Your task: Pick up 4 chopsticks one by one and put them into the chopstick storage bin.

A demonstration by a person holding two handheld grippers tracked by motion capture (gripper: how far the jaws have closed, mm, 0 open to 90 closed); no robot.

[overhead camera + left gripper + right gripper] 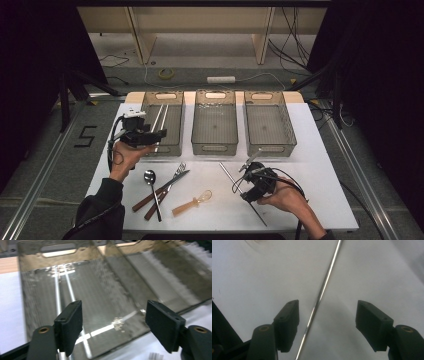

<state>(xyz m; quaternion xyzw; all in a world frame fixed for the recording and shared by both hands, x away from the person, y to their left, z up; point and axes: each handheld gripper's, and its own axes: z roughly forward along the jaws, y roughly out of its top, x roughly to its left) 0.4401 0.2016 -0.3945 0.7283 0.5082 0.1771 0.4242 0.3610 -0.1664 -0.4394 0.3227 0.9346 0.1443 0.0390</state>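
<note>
My left gripper (159,134) hangs open over the front of the left clear bin (150,97). In the left gripper view its jaws (113,325) stand wide with nothing between them. Below them thin metal rods (58,295) lie on the bin floor, and one more rod (105,328) lies crosswise. My right gripper (240,191) is low over a thin metal rod (227,174) on the white table. In the right gripper view this rod (322,292) runs between the open jaws (327,322), nearer the left one, and neither pad touches it.
Two more clear bins, middle (215,147) and right (287,145), stand at the back. On the table front lie a spoon (150,177), a wooden-handled fork (177,172) and knife (165,189), and a small whisk (192,202).
</note>
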